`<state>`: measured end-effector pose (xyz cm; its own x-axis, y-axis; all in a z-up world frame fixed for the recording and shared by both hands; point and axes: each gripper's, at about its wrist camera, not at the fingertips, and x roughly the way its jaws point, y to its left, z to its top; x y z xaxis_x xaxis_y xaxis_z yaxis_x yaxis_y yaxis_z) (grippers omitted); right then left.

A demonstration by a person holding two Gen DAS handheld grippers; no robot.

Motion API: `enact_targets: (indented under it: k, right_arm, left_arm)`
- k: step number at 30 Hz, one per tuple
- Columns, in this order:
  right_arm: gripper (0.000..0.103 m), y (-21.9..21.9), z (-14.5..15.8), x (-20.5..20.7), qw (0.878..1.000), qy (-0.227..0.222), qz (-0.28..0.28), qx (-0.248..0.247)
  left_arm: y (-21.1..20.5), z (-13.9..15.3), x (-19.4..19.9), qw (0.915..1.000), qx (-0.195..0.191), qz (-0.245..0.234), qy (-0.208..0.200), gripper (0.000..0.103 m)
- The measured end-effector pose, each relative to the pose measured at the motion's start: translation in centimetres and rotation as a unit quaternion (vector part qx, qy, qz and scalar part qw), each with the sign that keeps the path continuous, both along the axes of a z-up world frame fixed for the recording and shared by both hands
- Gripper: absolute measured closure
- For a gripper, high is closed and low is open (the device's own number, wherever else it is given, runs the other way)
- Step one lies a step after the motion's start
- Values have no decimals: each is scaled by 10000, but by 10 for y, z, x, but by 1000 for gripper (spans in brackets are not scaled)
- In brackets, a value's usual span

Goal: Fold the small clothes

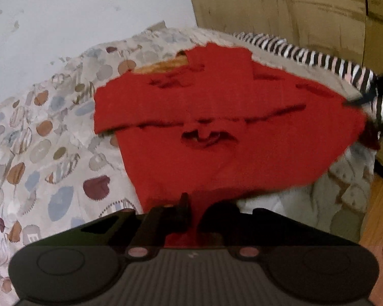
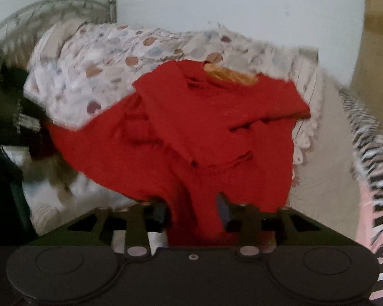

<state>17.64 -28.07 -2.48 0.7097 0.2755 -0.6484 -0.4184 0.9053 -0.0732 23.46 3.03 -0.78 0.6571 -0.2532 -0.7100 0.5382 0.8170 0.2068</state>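
No legible text, label, brand, number or sign is showing in either wrist view. A small pale mark is sitting on the ribbed housing of the left gripper (image 1: 194, 216), too blurred to be read. Motion blur is smearing the print of the patterned bedspread (image 1: 38, 137); nothing on it is reading as lettering.

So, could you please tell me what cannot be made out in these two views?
- Left wrist view: the near hem of the red garment is hidden by the left gripper.
- Right wrist view: whether the right gripper touches the cloth between its jaws; blur.
- Right wrist view: the striped fabric is cut off by the edge.
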Motion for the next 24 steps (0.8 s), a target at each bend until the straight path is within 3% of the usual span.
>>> enact_targets:
  k: [3,7,10,13,15,19,20,24]
  right_arm:
    - [30,20,-24,-26,9983,-538,-82,-217]
    - [24,47,-47,-36,9901,-1195,-570,-458]
    - [24,65,-60,-31,9752,-1749,-1031,-888]
    - [40,64,-66,-26,9557,-2187,-1577,-1185]
    - [62,53,-67,-26,9462,-2369,-1814,-1250]
    - [81,29,-70,-42,9337,-2675,-1703,-1665]
    - [93,24,-69,-47,9321,-2712,-1608,-1783]
    - [97,9,-57,-63,9349,-2684,-1134,-2027]
  left_arm:
    - [-2,12,-4,9996,-105,36,-265,97]
    - [-4,33,-14,9974,-309,94,-643,98]
    - [-7,47,-24,9948,-358,75,-951,98]
    - [-10,50,-35,9918,-264,40,-1251,98]
    - [-11,46,-44,9892,-125,0,-1461,98]
    - [-12,31,-68,9837,194,-75,-1787,99]
    - [-11,29,-74,9814,242,-100,-1903,99]
    - [-17,28,-110,9667,358,-195,-2525,100]
